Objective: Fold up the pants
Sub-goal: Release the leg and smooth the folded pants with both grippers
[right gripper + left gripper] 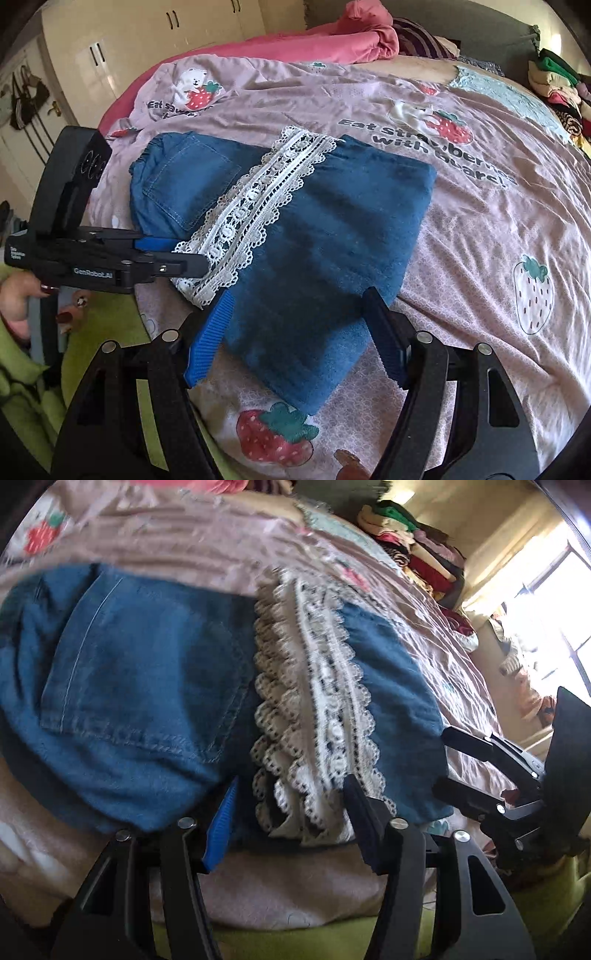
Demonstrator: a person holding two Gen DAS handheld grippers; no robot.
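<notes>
Blue denim pants [321,236] with a white lace trim [255,206] lie folded on the pink strawberry bedspread [498,221]. The back pocket [144,672] shows at the left of the left wrist view. My left gripper [291,794] is open, its fingers either side of the lace at the pants' near edge; it also shows in the right wrist view [173,254]. My right gripper [299,302] is open, its fingers straddling the near end of the folded pants; it also shows in the left wrist view [447,760] at the pants' right edge.
A pink blanket [332,40] lies bunched at the bed's far side. A pile of folded clothes [417,550] stands at the far right. Cupboards [147,40] stand behind the bed. A window [554,602] is at the right. A green sleeve [22,369] shows at the lower left.
</notes>
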